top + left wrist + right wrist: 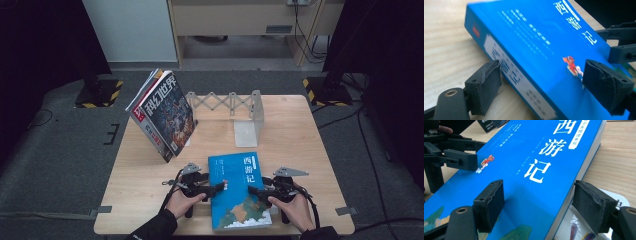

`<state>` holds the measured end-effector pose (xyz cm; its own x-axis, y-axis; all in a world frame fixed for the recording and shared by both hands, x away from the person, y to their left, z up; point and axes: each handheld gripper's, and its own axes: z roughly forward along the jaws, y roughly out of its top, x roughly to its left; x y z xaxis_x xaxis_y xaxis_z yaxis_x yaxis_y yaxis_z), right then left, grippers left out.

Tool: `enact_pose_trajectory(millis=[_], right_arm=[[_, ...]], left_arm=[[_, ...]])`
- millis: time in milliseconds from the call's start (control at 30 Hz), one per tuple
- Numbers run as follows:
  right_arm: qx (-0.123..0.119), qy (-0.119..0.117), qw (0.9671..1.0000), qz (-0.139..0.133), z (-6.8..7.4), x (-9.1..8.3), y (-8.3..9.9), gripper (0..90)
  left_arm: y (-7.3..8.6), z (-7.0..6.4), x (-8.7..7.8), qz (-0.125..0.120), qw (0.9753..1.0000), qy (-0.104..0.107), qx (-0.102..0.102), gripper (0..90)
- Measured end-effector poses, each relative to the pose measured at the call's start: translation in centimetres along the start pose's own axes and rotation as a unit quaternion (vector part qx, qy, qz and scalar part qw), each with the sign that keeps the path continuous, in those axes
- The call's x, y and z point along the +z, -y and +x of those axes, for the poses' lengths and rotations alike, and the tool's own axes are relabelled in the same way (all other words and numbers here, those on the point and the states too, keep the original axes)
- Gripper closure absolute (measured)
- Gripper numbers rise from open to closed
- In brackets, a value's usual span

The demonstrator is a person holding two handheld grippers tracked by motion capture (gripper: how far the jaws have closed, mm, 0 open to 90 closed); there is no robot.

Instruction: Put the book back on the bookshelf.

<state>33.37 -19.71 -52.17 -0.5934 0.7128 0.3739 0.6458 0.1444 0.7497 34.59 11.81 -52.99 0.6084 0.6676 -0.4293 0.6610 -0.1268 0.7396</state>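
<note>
While both grippers straddle its edges, blue book [238, 190] lies flat.

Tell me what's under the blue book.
The blue book lies flat on the wooden table. In the right gripper view, something white and glossy pokes out beneath its page edge. The book covers the rest, so I can't tell what it is.

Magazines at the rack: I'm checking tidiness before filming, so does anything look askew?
Yes. The magazines lean steeply at the left end of the expanding rack, not upright. The blue book lies flat, slightly skewed to the table edge.
</note>
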Motion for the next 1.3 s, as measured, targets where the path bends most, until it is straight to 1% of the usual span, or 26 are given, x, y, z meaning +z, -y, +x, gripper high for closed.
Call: enact_pose_trajectory(millis=[100,133,167,233,267,333,367,400,433,467,600,800,833,933,967,1000,1067,1167,1233,1300], right_arm=[[-0.001,0.000,1.0000,0.003,0.1,-0.2,0.1,25.6],[0.003,0.000,1.0000,0.002,0.1,-0.3,0.1,25.4],[0.003,0.001,1.0000,0.003,0.0,-0.3,0.1,25.4],[0.004,0.001,1.0000,0.003,0.1,-0.2,0.1,25.5],[0.002,0.000,1.0000,0.003,0.1,-0.2,0.2,25.5],[0.010,-0.003,0.9999,0.001,0.2,-0.1,0.2,25.0],[0.007,-0.002,1.0000,0.001,0.2,0.0,0.2,24.9],[0.009,-0.002,1.0000,0.002,0.2,0.0,0.2,24.9],[0.009,-0.002,0.9999,0.002,0.2,0.0,0.2,24.9],[0.009,-0.002,0.9999,0.002,0.2,0.0,0.2,24.9],[0.014,-0.003,0.9999,0.000,0.2,0.1,0.3,24.5],[0.018,-0.005,0.9998,0.001,0.1,0.1,0.3,24.7],[0.018,-0.005,0.9998,0.000,0.1,0.1,0.3,24.8],[0.021,-0.006,0.9998,-0.002,0.1,0.2,0.3,25.2],[0.021,-0.006,0.9998,-0.002,0.1,0.2,0.3,25.2],[0.024,-0.007,0.9997,-0.005,0.1,0.3,0.3,25.7],[0.027,-0.008,0.9996,-0.007,0.1,0.4,0.3,25.9],[0.022,-0.009,0.9997,-0.005,0.1,0.4,0.2,26.0],[0.021,-0.009,0.9997,-0.005,0.1,0.4,0.2,26.1],[0.021,-0.009,0.9997,-0.003,0.1,0.4,0.2,26.5]], left_arm=[[0.2,-0.3,-0.2,0.007,1.0000,0.001,0.000,13.8],[0.3,-0.5,-0.3,0.012,0.9999,0.004,0.000,12.7],[0.5,-0.6,-0.3,0.018,0.9997,0.009,-0.013,12.1],[0.8,-0.6,-0.2,0.021,0.9993,0.016,-0.024,9.6],[0.8,-0.6,-0.2,0.021,0.9993,0.016,-0.024,8.6],[0.8,-0.4,0.1,0.027,0.9985,0.028,-0.038,7.1],[0.9,-0.4,0.3,0.028,0.9982,0.034,-0.040,7.2],[0.9,-0.4,0.3,0.028,0.9982,0.034,-0.040,6.2],[0.9,-0.6,0.4,0.029,0.9986,0.031,-0.033,5.4],[0.9,-0.6,0.4,0.029,0.9986,0.031,-0.033,5.0],[0.8,-0.3,0.3,0.033,0.9981,0.041,-0.033,5.3],[0.5,-0.1,0.3,0.040,0.9974,0.046,-0.038,8.3],[0.3,0.1,0.3,0.047,0.9967,0.050,-0.043,9.0],[0.2,0.3,0.3,0.047,0.9954,0.056,-0.061,12.1],[0.2,0.3,0.3,0.047,0.9954,0.056,-0.061,13.7],[0.2,0.4,0.3,0.045,0.9940,0.063,-0.077,15.2],[0.2,0.4,0.2,0.049,0.9940,0.065,-0.073,16.1],[0.2,0.4,0.2,0.050,0.9941,0.063,-0.073,16.7],[0.1,0.3,0.2,0.049,0.9944,0.062,-0.070,18.2],[-0.2,0.1,-0.1,0.039,0.9949,0.064,-0.068,21.8]])
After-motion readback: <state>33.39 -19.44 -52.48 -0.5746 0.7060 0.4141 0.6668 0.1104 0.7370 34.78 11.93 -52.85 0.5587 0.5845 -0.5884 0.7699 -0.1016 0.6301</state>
